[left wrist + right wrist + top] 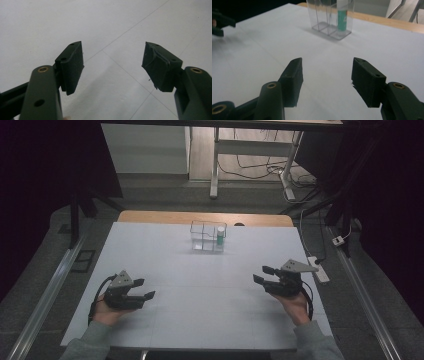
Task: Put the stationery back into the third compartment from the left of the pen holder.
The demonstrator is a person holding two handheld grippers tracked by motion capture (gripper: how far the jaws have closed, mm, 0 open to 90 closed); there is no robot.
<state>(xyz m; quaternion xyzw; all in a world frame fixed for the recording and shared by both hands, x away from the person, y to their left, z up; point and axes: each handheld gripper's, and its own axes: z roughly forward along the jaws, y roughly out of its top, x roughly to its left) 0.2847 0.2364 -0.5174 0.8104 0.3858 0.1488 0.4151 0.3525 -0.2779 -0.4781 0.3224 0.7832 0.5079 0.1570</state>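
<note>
The room is dim and the white table (pixel 200 285) is the one bright thing in it, lit evenly from above. Left and right of the table the room sinks into near black with a purplish cast; beyond its far edge a strip of floor is paler. Shadows on the table are soft: a faint grey smear beside the clear organizer (pixel 332 17), another under the left gripper (pixel 142 289). No harsh glare anywhere. From the high view the picture is grainy and slightly soft. In the gripper views the near jaws are fairly sharp, while the organizer beyond looks soft and the far corners of the table blur.
</note>
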